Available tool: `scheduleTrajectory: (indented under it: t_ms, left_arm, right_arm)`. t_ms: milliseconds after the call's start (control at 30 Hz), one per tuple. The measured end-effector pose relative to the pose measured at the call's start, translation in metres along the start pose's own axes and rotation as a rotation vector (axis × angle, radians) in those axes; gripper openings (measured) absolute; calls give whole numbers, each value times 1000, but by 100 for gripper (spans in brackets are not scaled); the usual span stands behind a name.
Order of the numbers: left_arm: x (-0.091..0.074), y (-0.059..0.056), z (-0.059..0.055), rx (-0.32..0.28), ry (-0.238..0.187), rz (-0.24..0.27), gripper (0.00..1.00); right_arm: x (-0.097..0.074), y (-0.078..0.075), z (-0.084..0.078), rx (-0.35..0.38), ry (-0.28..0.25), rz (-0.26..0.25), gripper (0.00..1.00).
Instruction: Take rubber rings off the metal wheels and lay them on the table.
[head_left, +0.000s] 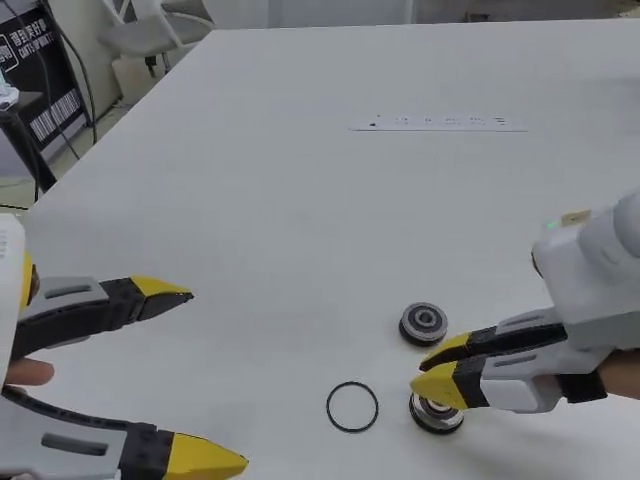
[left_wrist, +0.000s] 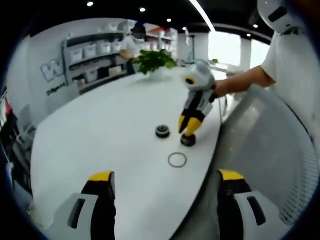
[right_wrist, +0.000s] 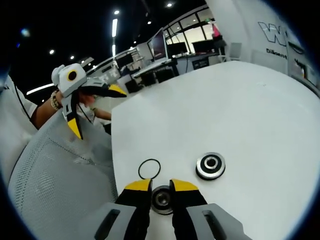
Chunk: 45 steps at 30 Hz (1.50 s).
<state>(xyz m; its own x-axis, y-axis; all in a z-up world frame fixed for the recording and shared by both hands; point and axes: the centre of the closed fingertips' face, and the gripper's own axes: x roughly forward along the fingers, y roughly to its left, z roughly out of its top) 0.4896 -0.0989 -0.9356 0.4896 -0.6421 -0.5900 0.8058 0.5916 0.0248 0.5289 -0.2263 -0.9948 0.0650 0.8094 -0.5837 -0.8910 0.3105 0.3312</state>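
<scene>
White table (head_left: 300, 180) bears everything; left gripper (head_left: 217, 378) hangs well left of the loose rubber ring (head_left: 352, 407), jaws spread wide, holding nothing; right gripper (head_left: 420, 372), jaws narrowly parted, sits over the near wheel (head_left: 437, 414) just right of the ring, though whether it grips is unclear; second wheel (head_left: 423, 323) stands beyond the ring, rightward, apart.

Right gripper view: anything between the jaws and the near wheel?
Nothing visible. The right gripper has its jaws on either side of the near wheel; whether they touch it can't be told. The loose rubber ring lies just beyond on the table, and the second wheel sits off to the side, both apart from it.
</scene>
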Motion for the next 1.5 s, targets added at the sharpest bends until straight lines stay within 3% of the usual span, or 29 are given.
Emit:
scheduleTrajectory:
  t_ms: [200, 367, 533, 733, 967, 1033, 1167, 1300, 1500]
  left_arm:
    - [5, -7, 8, 43, 5, -42, 85]
    - [11, -13, 16, 115, 32, -86, 85]
    - [18, -18, 30, 167, 31, -124, 84]
    - [37, -28, 49, 234, 27, -187, 84]
    - [69, -44, 66, 322, 31, -258, 79]
    - [78, -53, 71, 325, 20, -307, 78]
    - [91, -61, 80, 320, -6, -356, 76]
    - [108, -60, 86, 297, -30, -366, 71]
    - [128, -64, 80, 319, -27, -359, 59]
  right_arm:
    - [-12, -1, -3, 35, -56, -19, 16]
    - [-16, 0, -12, 62, -72, -18, 20]
    - [-15, 6, -22, 54, -73, -17, 27]
    - [-13, 2, -35, 50, -53, -43, 30]
    - [-14, -2, -36, 36, -69, -62, 31]
    - [-14, -2, -35, 24, -80, -60, 30]
    - [-15, -1, -33, -3, -99, -63, 30]
    - [-13, 0, -34, -19, -99, -59, 28]
    - [-11, -2, -37, -36, -86, -63, 28]
